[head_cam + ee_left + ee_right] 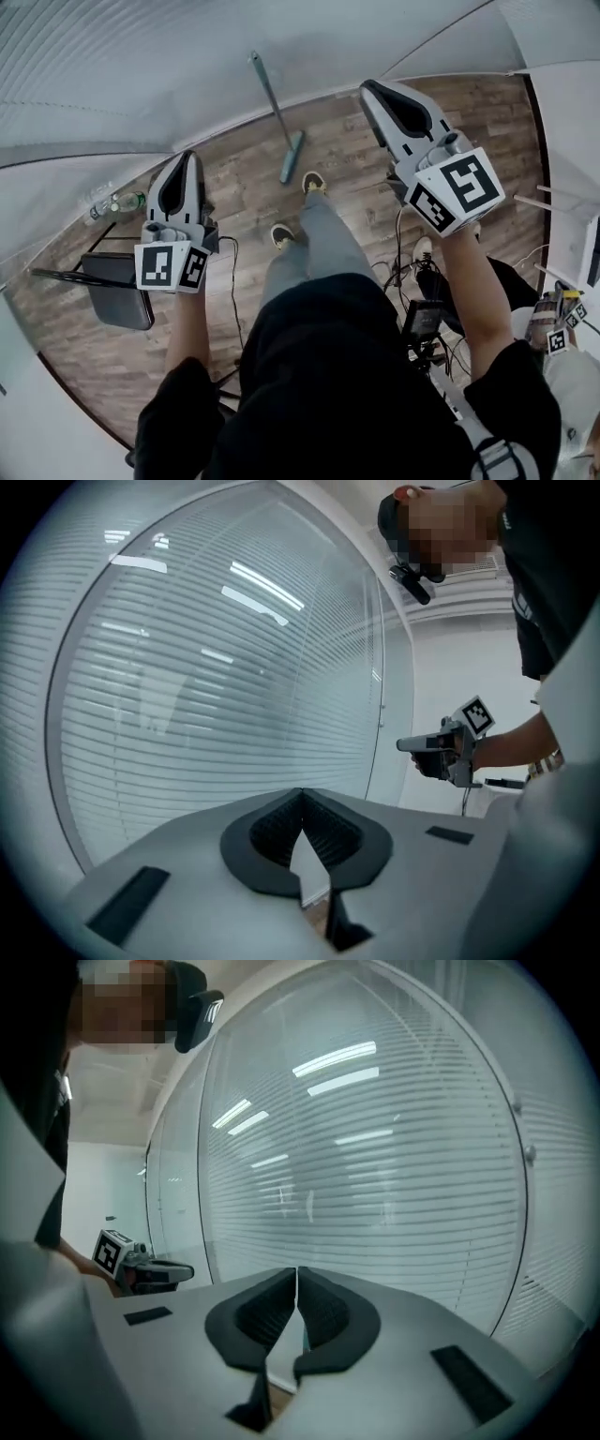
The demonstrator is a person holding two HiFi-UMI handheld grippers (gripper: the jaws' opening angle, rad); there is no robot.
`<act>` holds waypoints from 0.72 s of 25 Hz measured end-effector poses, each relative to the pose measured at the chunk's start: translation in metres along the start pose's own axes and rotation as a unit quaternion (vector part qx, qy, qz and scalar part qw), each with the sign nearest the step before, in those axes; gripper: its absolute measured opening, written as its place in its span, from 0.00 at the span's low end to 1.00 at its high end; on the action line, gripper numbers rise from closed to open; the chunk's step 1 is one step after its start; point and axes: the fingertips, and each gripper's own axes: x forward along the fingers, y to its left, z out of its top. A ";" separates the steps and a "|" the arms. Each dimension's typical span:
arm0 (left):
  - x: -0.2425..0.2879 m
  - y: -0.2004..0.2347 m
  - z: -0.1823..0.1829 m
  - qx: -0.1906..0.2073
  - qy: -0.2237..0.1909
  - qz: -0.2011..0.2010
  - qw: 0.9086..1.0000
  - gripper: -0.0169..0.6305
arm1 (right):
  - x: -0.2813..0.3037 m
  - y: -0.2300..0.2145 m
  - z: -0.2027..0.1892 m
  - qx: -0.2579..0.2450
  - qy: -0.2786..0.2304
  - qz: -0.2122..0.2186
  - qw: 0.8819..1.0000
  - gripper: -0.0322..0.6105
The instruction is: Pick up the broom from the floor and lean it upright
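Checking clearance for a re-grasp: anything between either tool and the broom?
Nothing visible. The grey long-handled broom leans on the blind-covered wall, with open air between it and the shut, empty left tool and right tool. The black chair sits off left.

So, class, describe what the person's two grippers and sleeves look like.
The left gripper and right gripper are matching pale grey, tapered shells with black ribbed pads, each carrying a white cube printed with black square markers. The person's sleeves are black.
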 end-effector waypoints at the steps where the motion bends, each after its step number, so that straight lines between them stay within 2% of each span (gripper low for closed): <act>1: -0.014 -0.006 0.011 -0.003 -0.009 0.002 1.000 0.06 | -0.014 0.011 0.013 -0.008 -0.011 -0.006 1.000 0.08; 7: -0.072 -0.033 0.050 -0.027 -0.031 -0.014 0.999 0.06 | -0.062 0.072 0.057 -0.050 -0.027 -0.029 0.998 0.08; 12: -0.098 -0.062 0.079 0.005 -0.046 -0.038 0.998 0.06 | -0.104 0.105 0.066 -0.061 -0.035 -0.056 0.996 0.08; 18: -0.123 -0.086 0.095 0.016 -0.063 -0.042 0.997 0.06 | -0.131 0.122 0.061 -0.040 -0.064 -0.074 0.994 0.08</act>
